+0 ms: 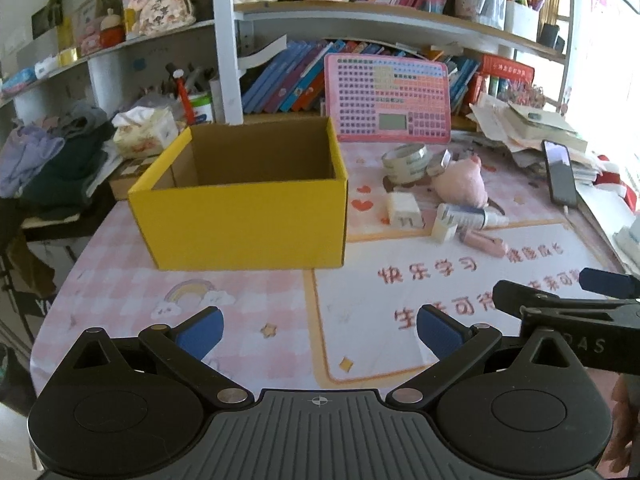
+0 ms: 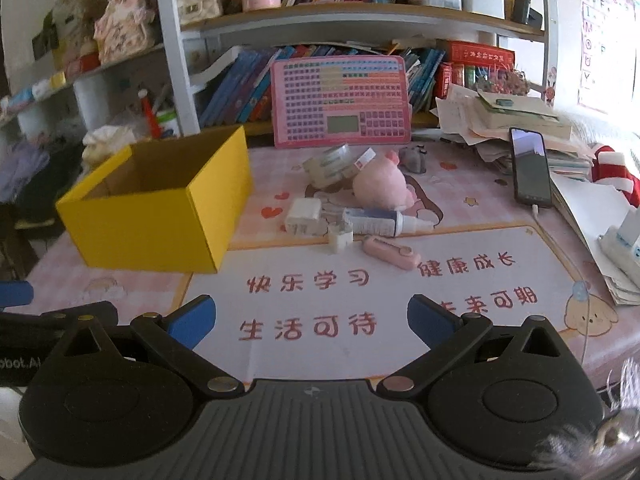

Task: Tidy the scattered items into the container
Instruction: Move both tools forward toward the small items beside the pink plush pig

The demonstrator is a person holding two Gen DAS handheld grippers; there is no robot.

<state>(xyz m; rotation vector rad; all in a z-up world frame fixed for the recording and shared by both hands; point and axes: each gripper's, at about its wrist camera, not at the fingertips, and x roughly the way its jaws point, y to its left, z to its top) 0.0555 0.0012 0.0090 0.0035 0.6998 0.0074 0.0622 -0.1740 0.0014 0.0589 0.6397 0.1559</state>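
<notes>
The desk (image 2: 400, 360), covered by a pink checked mat printed with red characters, carries everything; shelves of books rise along its back edge. The yellow box (image 1: 244, 224) is the largest item, standing open-topped toward the desk's left side, its cardboard interior showing nothing inside from the left wrist view. A pink keyboard-like learning board (image 2: 340, 102) leans upright against the books at the back edge; a black phone (image 2: 530, 168) lies near the right edge beside a stack of papers.

The scattered items sit in a cluster right of the box, all outside it: a pink plush toy (image 2: 382, 188) toward the back; a roll of clear tape (image 2: 326, 166) just beside it on the left; a white-and-blue tube (image 2: 380, 221) lying flat in front of the plush; a white block (image 2: 303, 214) at the tube's left end; a pink bar-shaped gadget (image 2: 390, 254) nearer the front; a small white clip-like piece (image 2: 340, 238) just beside it.

The left gripper (image 1: 320, 332) hovers over the front edge, released, blue pads spread wide and holding nothing; the right gripper (image 2: 310, 320) likewise hangs spread and empty over the printed characters.
</notes>
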